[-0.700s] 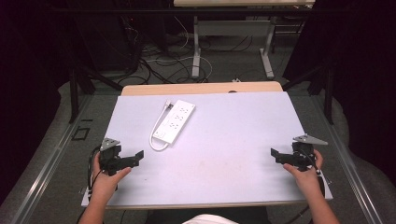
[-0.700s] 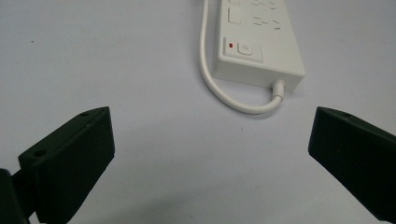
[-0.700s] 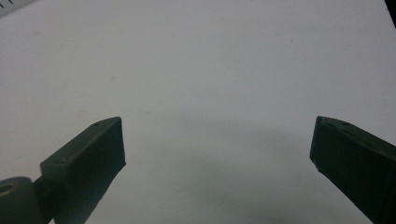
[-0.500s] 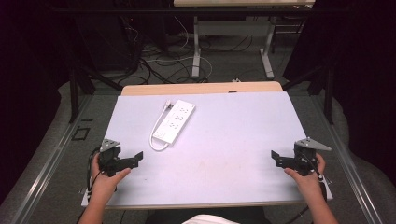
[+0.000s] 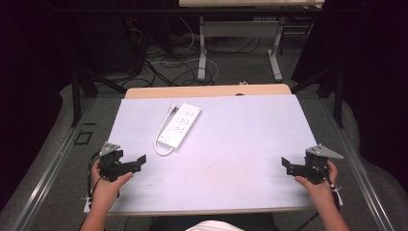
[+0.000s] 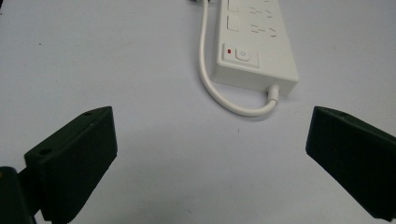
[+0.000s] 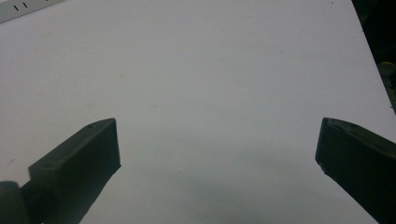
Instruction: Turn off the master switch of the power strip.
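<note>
A white power strip point(image 5: 181, 124) lies on the pale table point(image 5: 231, 159), left of centre and angled toward the far right, with its white cord point(image 5: 161, 147) looped at the near end. In the left gripper view the power strip point(image 6: 254, 44) shows a switch with a red mark, and the cord point(image 6: 219, 95) curls below it. My left gripper point(image 5: 138, 160) is held near the table's left front, open and empty, short of the strip. My right gripper point(image 5: 286, 164) is at the right front, open and empty over bare table.
A wooden strip point(image 5: 207, 91) borders the table's far edge. Beyond it, cables point(image 5: 163, 57) lie on the floor by the metal legs point(image 5: 202, 53) of another table. The power strip's corner point(image 7: 28, 9) shows at the top left of the right gripper view.
The right gripper has drifted slightly lower toward the front edge. The left gripper has barely moved. The power strip lies where it was.
</note>
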The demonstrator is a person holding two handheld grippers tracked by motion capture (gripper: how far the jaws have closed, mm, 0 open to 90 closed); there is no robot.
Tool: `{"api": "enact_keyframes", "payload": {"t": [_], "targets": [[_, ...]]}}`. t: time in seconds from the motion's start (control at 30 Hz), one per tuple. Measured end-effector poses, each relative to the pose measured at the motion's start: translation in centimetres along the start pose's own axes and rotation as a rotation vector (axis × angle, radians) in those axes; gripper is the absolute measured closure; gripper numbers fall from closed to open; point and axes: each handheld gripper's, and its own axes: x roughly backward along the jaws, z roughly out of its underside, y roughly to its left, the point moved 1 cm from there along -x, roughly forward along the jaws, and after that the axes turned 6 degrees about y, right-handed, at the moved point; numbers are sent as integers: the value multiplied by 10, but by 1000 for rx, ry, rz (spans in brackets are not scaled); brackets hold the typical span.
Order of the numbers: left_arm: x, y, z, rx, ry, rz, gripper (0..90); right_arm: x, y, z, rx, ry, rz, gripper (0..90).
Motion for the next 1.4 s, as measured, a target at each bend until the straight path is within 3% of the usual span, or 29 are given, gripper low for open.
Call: {"api": "enact_keyframes", "payload": {"t": [0.13, 0.5, 0.67, 1.0, 1.17, 1.4], "targets": [[3, 0, -3, -15, 4, -20, 32, 1, 2, -1, 14, 2, -3, 0], [8, -4, -17, -38, 7, -25, 104, 0, 8, -2, 48, 9, -15, 0], [10, -9, -24, -73, 6, -36, 159, 0, 10, -2, 45, 5, -20, 0], [8, -17, -43, -126, 16, -50, 176, 0, 14, -2, 68, 4, -27, 0], [8, -19, -49, -133, 25, -54, 242, -2, 16, -2, 63, 4, -28, 0], [9, -18, -58, -127, 29, -54, 267, -3, 17, -2, 67, 6, -39, 0]]}}
